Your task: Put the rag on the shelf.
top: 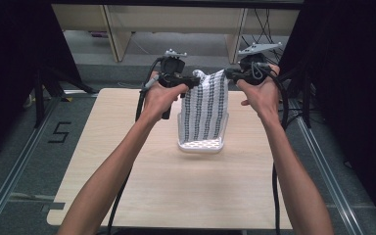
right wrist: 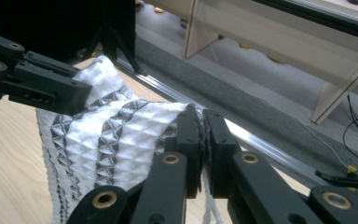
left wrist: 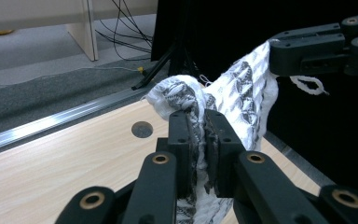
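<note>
Now: 1 towel | 2 tools, left tool, right tool, both clamped on it | 1 table

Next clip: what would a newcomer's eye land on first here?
A white cloth with dark patterned stripes hangs over the far middle of the wooden table, its lower edge resting on the tabletop. The left hand-held gripper and the right hand-held gripper each pinch a top corner.

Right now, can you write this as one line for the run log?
left gripper: shut on cloth corner | right gripper: shut on cloth corner | cloth: hanging, bottom on table
</note>
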A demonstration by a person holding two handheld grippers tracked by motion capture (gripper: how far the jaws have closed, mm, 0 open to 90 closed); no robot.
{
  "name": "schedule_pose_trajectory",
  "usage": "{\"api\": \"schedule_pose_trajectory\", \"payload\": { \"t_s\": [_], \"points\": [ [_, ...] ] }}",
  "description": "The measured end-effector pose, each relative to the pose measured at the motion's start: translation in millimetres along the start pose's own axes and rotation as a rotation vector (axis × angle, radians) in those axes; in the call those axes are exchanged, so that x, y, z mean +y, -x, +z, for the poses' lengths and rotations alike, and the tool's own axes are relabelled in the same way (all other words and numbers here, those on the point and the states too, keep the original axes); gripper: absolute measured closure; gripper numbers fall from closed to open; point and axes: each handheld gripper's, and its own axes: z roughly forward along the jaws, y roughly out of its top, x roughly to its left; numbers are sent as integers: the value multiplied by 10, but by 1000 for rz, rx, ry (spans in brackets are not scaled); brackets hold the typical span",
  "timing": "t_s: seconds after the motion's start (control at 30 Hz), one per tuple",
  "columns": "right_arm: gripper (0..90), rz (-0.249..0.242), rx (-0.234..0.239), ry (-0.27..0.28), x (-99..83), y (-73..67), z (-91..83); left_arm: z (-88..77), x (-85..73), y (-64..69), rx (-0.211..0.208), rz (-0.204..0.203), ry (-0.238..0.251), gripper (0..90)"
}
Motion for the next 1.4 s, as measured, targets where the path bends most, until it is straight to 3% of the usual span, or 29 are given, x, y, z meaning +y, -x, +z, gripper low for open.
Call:
{"api": "schedule_pose_trajectory", "payload": {
  "t_s": [0.27, 0.57, 0.63, 0.87, 1.17, 1.23, 1.4],
  "points": [
    [871, 33, -6, -15, 46, 42, 85, 71, 28, -67, 11, -7, 1, 814],
    [870, 52, -31, -16, 38, 107, 322, 253, 39, -213, 31, -24, -16, 810],
    [870, 52, -22, -37, 26, 138, 370, 285, 30, -246, 32, -30, -21, 810],
    [869, 77, -35, -71, -23, 163, 535, 400, -3, -309, 44, -44, -20, 806],
    [867, 99, -33, -111, -106, 218, 703, 519, -55, -376, 53, -34, -61, 793],
    [866, 131, -29, -123, -148, 227, 740, 542, -72, -389, 55, -40, -59, 788],
    [864, 156, -20, -141, -265, 266, 832, 626, -141, -422, 61, -45, -76, 781]
  ]
}}
